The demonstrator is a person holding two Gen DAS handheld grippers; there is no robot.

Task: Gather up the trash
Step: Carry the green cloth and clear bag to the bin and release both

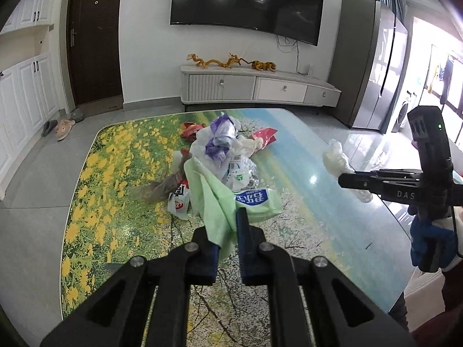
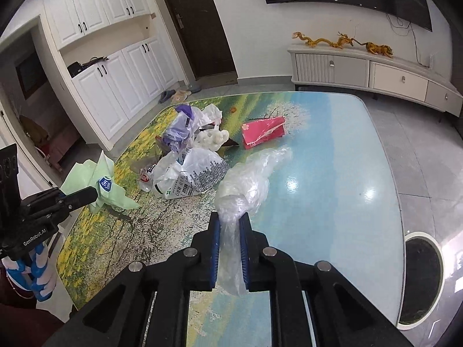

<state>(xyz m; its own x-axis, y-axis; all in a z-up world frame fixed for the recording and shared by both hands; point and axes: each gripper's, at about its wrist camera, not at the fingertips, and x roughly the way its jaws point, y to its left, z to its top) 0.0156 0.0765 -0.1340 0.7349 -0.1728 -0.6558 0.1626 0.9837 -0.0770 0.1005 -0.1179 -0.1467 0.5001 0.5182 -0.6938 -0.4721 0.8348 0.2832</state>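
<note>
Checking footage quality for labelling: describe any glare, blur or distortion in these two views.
Left wrist view: fisheye bends the walls, window side blown out, white glare spot on the table. Right wrist view: same bending, ceiling-light reflections on the table's blue area; both otherwise sharp.

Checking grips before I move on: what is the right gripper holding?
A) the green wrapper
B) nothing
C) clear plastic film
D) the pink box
C: the right gripper is shut on crumpled clear plastic film, lifted off the table; the green wrapper is in the left gripper.
</note>
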